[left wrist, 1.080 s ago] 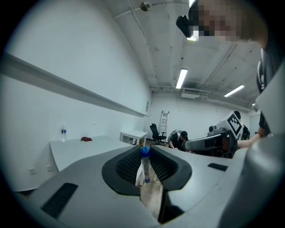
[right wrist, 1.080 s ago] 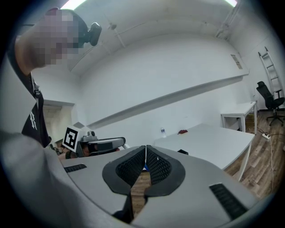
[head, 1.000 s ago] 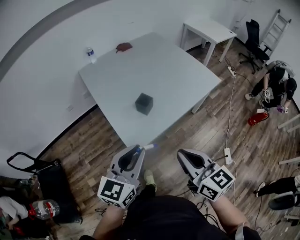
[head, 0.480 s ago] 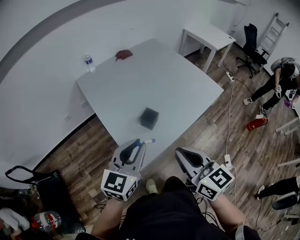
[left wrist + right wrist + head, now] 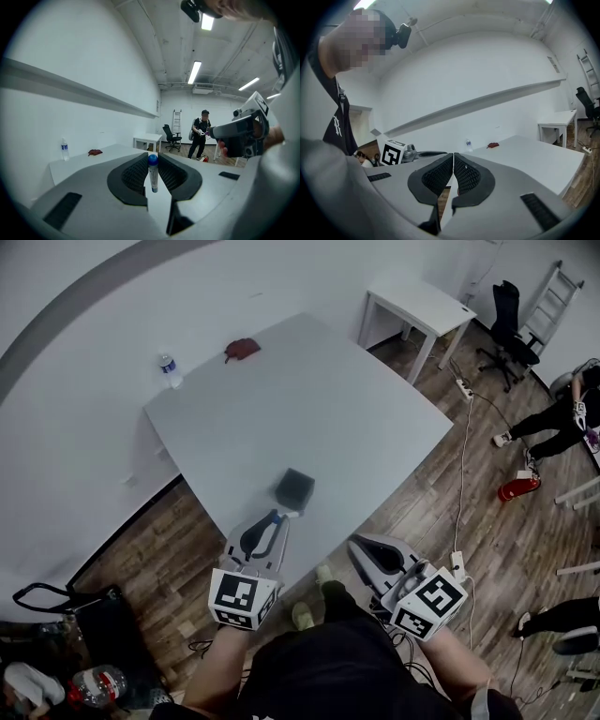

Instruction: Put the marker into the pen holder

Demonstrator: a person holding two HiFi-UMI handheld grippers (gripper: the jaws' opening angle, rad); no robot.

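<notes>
1. Left of centre in the head view, my left gripper is clamped on the marker. In the left gripper view the marker stands upright mid frame between the pads, blue cap on top.
2. Just up and right of those jaw tips in the head view is the pen holder, a dark cube near the front edge of the table. The marker's pale end pokes toward it. It looks close but not in, and I can't judge the height gap.
3. My guess is that the next move is a short push up-right in the frame, then turning the marker's long axis down into the opening.
4. Further right, the right gripper has its jaws pressed together on nothing and sits farther from the holder, so this is the left one's job.
</notes>
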